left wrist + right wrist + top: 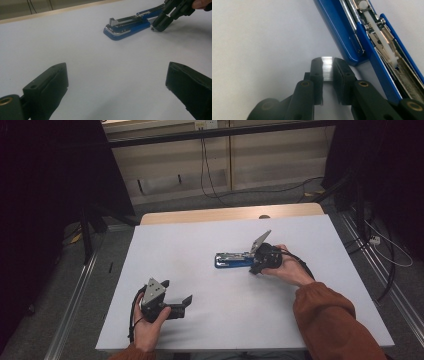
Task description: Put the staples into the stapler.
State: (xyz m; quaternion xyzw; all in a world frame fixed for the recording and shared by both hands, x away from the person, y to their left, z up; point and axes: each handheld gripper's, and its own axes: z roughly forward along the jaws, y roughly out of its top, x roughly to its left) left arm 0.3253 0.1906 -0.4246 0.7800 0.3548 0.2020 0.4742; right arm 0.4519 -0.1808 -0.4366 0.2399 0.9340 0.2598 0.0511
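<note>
We see the right gripper [327, 66] pinching a staple strip [327, 68], just beside the opened blue stapler [342, 32] mid-tabletop, left gripper [117, 87] gaping wide, holding nothing.

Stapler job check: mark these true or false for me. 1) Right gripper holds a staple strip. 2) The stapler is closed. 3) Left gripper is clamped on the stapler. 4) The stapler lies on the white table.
1) True: the right gripper pinches a staple strip.
2) False: the blue stapler lies opened, its staple channel exposed.
3) False: the left gripper is open, apart from the stapler.
4) True: it rests on the white table.
</note>
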